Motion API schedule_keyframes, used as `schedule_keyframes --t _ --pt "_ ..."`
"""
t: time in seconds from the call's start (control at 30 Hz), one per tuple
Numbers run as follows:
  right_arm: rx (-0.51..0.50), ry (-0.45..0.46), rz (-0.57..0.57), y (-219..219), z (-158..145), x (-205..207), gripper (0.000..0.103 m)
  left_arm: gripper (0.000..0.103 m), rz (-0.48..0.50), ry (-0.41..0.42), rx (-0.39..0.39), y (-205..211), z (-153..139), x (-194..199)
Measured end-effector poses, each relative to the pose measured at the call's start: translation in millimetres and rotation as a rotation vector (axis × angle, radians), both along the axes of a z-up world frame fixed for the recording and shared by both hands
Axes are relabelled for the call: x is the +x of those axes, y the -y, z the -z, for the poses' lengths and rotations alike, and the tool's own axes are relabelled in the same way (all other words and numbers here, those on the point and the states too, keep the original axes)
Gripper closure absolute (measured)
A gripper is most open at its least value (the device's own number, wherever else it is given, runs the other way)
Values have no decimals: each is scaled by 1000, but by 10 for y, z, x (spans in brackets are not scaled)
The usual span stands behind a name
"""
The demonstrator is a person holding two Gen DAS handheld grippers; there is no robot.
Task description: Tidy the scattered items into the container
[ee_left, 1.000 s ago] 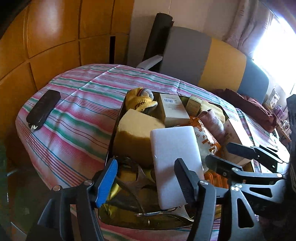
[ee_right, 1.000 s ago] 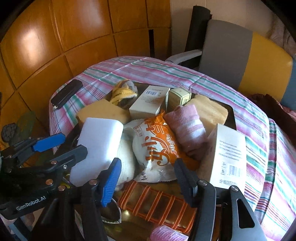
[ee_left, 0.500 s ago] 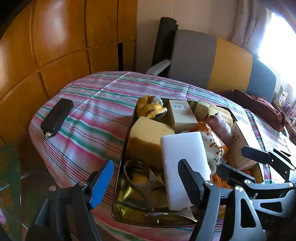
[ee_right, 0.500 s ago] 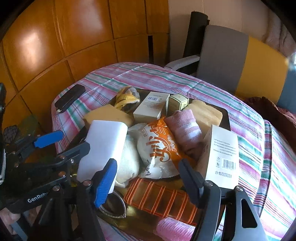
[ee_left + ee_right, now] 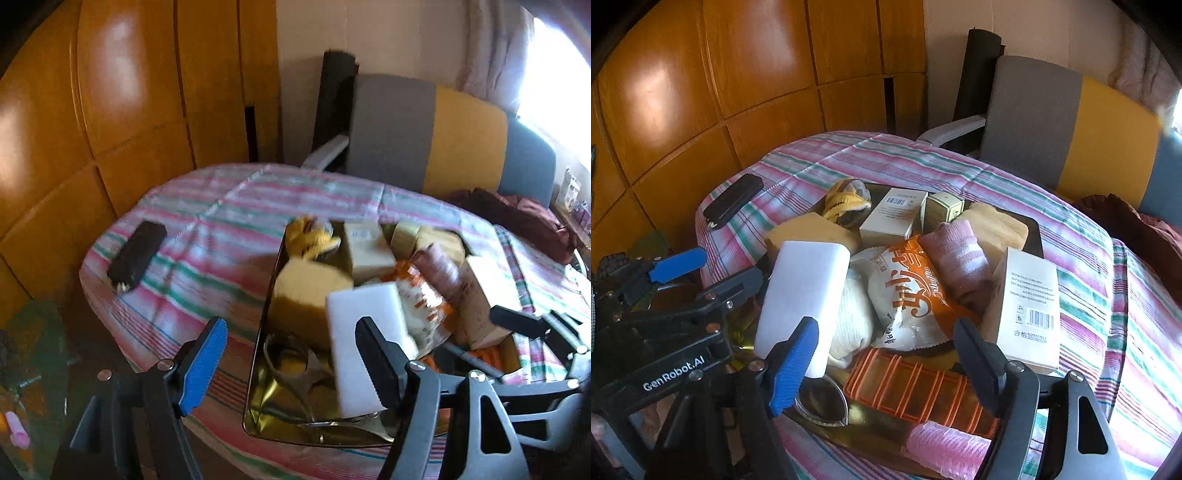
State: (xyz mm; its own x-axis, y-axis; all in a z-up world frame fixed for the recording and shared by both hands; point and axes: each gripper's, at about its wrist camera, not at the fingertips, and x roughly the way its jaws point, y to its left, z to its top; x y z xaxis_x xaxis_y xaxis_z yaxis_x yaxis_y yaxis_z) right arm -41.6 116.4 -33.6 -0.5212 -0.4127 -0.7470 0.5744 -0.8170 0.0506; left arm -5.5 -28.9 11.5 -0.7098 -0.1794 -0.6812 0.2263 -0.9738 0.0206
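A dark tray (image 5: 1036, 236) with a shiny gold floor (image 5: 273, 402) sits on the striped table, piled with items: a white block (image 5: 803, 291), yellow sponges (image 5: 306, 291), boxes (image 5: 1028, 310), an orange snack bag (image 5: 912, 291), a pink sock (image 5: 955, 251), an orange roller (image 5: 912, 384) and a pink roller (image 5: 945, 450). My left gripper (image 5: 291, 362) is open and empty, held above the tray's near left edge. My right gripper (image 5: 886, 354) is open and empty above the tray's near end. A black case (image 5: 136, 251) lies alone on the cloth at the left.
A grey and yellow chair (image 5: 1067, 125) stands behind the table. Wooden panels (image 5: 110, 110) line the left wall. The table edge drops off at the near left. A dark red cloth (image 5: 517, 218) lies at the far right.
Both grippers have pulled back and risen from the tray. The left wrist view has swung left, showing more floor and wall. Both stay open and empty.
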Motion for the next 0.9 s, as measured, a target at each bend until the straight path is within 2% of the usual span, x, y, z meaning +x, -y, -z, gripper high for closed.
schedule_keyframes --t 0.17,0.27,0.33,0.37,0.43,0.53,0.73,0.9 --pt "-14 -24 8 -53 -68 72 26 32 -23 -28 -51 -58 -217 103" --pt "-25 -36 14 -83 -116 132 25 33 -43 -31 12 -10 -272 170" --pt "-31 -45 16 -99 -145 181 25 39 -56 -25 52 21 -269 194" --pt "-32 -49 18 -104 -156 205 25 44 -61 -21 55 28 -263 198" --pt "-38 -52 16 -118 -174 253 25 47 -70 -10 38 22 -248 193" --pt "-41 -57 17 -144 -187 301 24 48 -67 -7 50 -1 -247 209" --pt "-37 -61 25 -178 -189 351 24 48 -53 -24 19 -67 -285 245" --pt "-32 -74 33 -189 -207 375 21 48 -48 -27 35 -60 -295 251"
